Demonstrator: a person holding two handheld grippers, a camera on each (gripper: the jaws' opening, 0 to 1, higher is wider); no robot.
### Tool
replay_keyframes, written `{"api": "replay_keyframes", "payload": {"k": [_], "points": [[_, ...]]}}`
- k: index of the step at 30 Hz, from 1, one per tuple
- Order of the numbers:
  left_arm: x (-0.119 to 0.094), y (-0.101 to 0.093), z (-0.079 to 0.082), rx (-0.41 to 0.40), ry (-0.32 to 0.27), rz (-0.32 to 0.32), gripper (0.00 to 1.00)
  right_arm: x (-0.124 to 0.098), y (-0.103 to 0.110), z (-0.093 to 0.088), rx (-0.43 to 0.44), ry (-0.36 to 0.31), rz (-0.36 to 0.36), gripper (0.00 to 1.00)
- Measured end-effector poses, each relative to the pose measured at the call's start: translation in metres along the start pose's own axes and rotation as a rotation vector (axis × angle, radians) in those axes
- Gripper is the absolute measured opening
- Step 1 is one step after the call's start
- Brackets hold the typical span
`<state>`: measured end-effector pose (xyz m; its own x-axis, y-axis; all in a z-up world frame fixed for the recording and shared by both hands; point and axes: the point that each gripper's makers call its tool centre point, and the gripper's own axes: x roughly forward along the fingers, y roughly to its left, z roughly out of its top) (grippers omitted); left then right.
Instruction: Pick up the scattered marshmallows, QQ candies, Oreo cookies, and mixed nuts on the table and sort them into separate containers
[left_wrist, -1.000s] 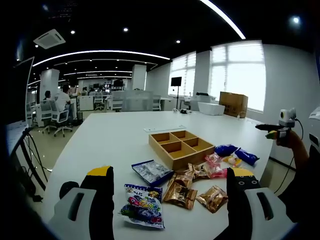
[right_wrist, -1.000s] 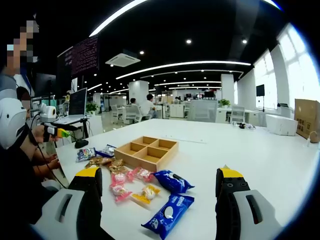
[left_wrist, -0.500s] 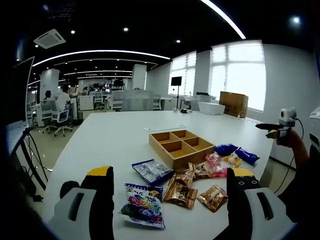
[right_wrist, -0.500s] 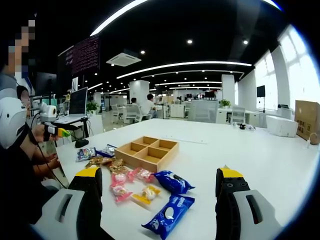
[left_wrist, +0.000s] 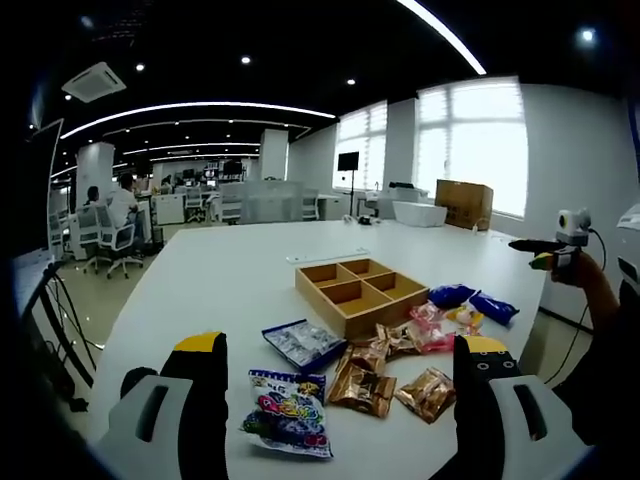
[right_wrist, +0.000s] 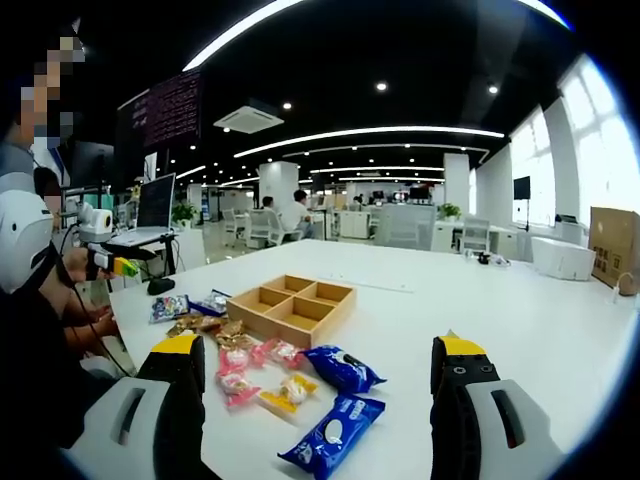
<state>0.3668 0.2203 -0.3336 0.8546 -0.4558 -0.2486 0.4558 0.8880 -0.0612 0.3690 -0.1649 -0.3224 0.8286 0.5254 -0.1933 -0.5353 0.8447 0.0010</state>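
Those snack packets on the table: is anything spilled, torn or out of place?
Nothing looks spilled or torn. The packets, such as the blue packet and gold packet, lie scattered beside the wooden tray, whose compartments are empty.

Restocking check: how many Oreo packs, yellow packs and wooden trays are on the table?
Oreo packs: 2
Yellow pack: 1
Tray: 1
Total: 4

open-plan office, desks (right_wrist: 330, 222), monitors (right_wrist: 156, 203), likely seated staff (left_wrist: 122, 203)
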Motion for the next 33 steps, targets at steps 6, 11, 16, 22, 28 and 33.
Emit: {"api": "replay_keyframes", "payload": {"k": [6, 11, 16, 22, 28, 33], "points": [[0.002, -0.001, 0.002, -0.011, -0.015, -0.008, 0.97, 0.0, 0.006, 0.004, -0.018, -0.005, 0.019, 0.88], [0.005, -0.002, 0.004, -0.014, -0.023, -0.018, 0.97, 0.001, 0.009, 0.006, -0.03, -0.018, 0.025, 0.87], [0.008, -0.002, 0.004, -0.017, -0.021, -0.021, 0.97, 0.005, 0.017, 0.003, -0.024, -0.022, 0.055, 0.85], [0.012, -0.003, 0.002, -0.022, -0.018, -0.029, 0.97, 0.017, 0.029, -0.01, -0.012, 0.029, 0.1, 0.84], [0.013, -0.002, 0.0, -0.028, -0.013, -0.028, 0.97, 0.027, 0.039, -0.015, -0.023, 0.047, 0.135, 0.83], [0.014, -0.003, 0.001, -0.028, -0.015, -0.03, 0.97, 0.035, 0.05, -0.02, -0.024, 0.063, 0.171, 0.83]]}}
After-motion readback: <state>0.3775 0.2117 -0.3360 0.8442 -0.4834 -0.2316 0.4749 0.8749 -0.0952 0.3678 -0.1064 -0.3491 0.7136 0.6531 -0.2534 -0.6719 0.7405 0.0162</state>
